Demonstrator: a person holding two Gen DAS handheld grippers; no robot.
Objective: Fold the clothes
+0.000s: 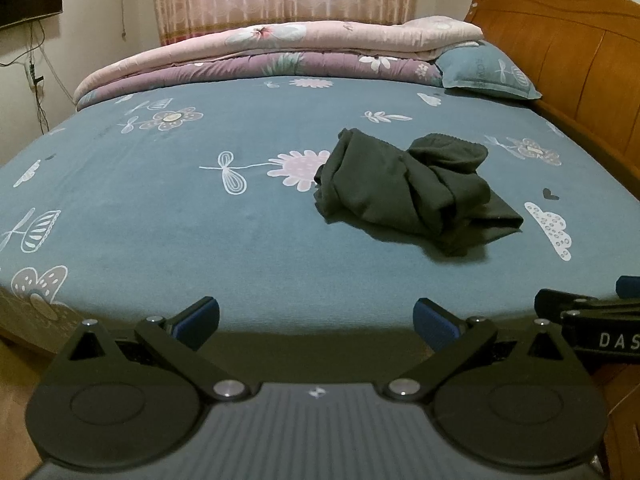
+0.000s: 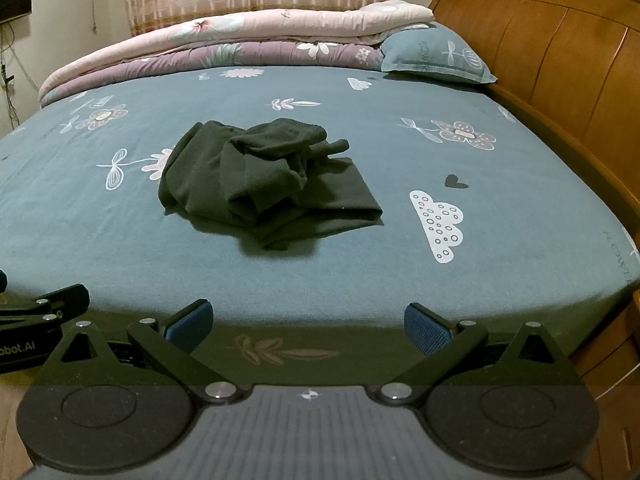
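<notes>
Both jaw pairs stand wide and empty at the near bed edge. Ahead of the right gripper (image 2: 307, 322), slightly left, lies the crumpled dark garment (image 2: 264, 180); from the left gripper (image 1: 316, 322) it lies ahead-right, long axis roughly crosswise. Right gripper judged nearer. Bedsheet (image 2: 360, 272) between is unobstructed; folded quilts (image 2: 224, 46) and pillow (image 2: 436, 56) sit well beyond.

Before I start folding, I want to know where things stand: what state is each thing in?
Dark garment: crumpled in a heap on the bed, not folded, untouched.
Left gripper: jaws open, empty, short of the garment.
Right gripper: jaws open, empty, at the bed's near edge.
Quilts: folded and stacked at the far side.
Pillow: lying flat by the headboard.
</notes>
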